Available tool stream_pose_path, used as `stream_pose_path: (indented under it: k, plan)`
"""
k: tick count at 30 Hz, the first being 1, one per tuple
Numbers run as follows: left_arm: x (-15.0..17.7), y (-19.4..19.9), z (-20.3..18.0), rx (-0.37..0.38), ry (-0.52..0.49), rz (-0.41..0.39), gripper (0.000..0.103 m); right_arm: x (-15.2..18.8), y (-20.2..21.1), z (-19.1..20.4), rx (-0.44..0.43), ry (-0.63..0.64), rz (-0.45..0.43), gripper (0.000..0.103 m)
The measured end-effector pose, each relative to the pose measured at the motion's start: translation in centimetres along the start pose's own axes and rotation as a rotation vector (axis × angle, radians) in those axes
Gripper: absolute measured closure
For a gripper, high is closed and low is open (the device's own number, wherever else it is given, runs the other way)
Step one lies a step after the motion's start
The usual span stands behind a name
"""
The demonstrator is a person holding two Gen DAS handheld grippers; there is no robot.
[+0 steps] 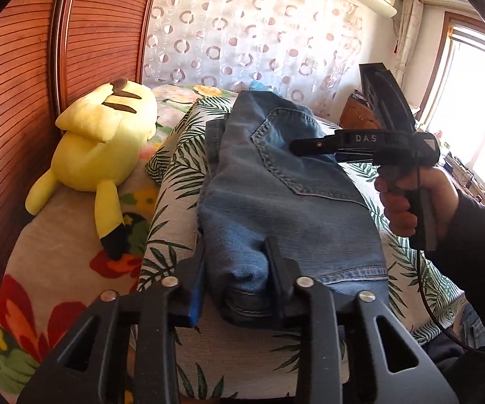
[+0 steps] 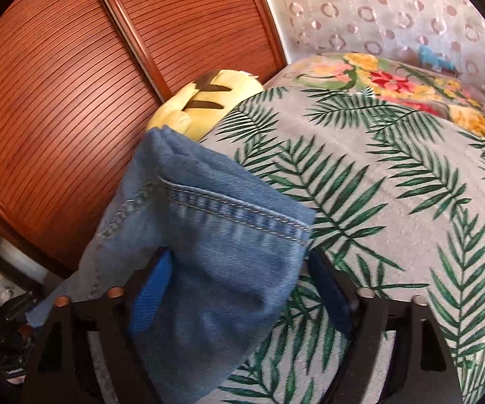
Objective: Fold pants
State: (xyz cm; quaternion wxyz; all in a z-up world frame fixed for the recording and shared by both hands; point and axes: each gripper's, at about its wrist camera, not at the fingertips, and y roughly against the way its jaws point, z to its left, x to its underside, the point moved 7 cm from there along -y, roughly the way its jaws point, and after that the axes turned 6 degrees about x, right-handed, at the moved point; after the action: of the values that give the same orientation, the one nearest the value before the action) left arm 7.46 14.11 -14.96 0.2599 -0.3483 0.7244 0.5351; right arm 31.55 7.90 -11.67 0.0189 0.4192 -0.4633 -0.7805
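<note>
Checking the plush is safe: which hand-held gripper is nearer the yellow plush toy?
Left. The left hand-held gripper grips the jeans beside the yellow plush toy; the right hand-held gripper is farther across.

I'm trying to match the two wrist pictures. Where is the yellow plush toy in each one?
Left wrist view: the yellow plush toy lies at left of centre on the flowered blanket, beside the wooden slatted doors.
Right wrist view: only its striped back peeks out above centre-left, behind the jeans.
Shared landmark: the palm-leaf cover.
</note>
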Motion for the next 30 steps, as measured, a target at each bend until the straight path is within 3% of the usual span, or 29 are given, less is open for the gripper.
stream_pose_path:
  k: [1,7,13,17,30]
  plan:
    - [0.0,0.1,0.0,0.001,0.003,-0.004,0.075,0.0,-0.1,0.1,-0.035,-0.011,0.013,0.040]
    - [-0.7,0.6,-0.2,-0.006,-0.006,-0.019,0.083,-1.0,1.1,0.5,-0.044,0.024,-0.008,0.072]
    - [-4.3,0.9,0.5,-0.008,-0.029,-0.070,0.084,-3.7,4.0,2.5,0.006,0.116,-0.118,0.075]
    - [-6.9,-0.8,1.0,-0.012,-0.055,-0.072,0.084,-6.2,4.2,1.7,0.027,0.125,-0.153,0.075]
    - [-14.7,-8.0,2.7,-0.040,-0.116,-0.032,0.084,-14.4,-1.3,-3.5,0.080,0.111,-0.143,0.074]
